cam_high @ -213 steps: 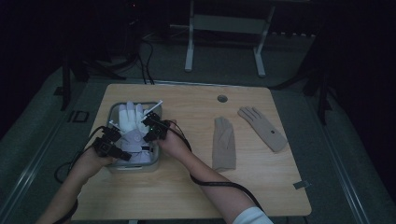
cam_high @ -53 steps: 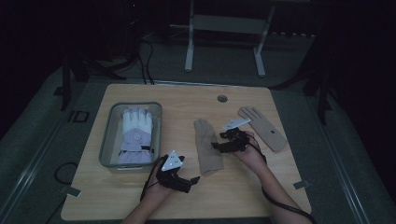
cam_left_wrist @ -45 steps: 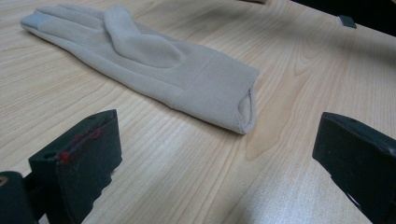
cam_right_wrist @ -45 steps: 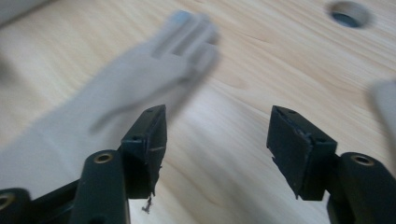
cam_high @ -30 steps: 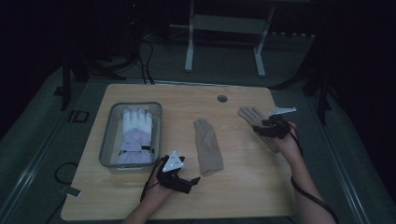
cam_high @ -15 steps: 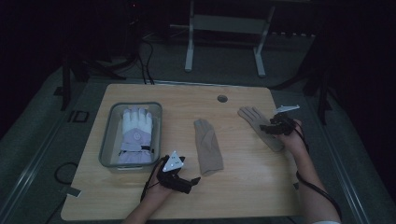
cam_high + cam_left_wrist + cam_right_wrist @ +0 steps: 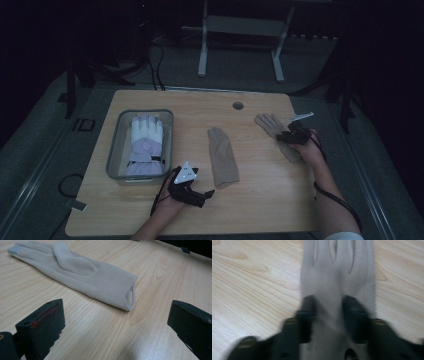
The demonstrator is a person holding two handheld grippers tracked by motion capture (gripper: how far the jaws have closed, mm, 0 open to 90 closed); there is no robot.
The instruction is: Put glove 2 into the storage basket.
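Note:
Two beige gloves lie flat on the wooden table. My right gripper sits on the right-hand glove. In the right gripper view its jaws have just been closing, and the right gripper now pinches a ridge of that glove's palm fabric. The middle beige glove lies apart from it. My left gripper rests near the front edge with jaws wide apart. In the left gripper view that middle glove's cuff lies just ahead of the left gripper, untouched.
A grey metal tray at the left holds a white and lavender glove. A small round hole sits in the table's far edge. A metal stand and cables lie on the floor beyond.
The right hand has gone from the middle glove to the right-hand glove, sunk onto it, and its jaws have closed on the fabric. The left gripper has stayed in place, open.

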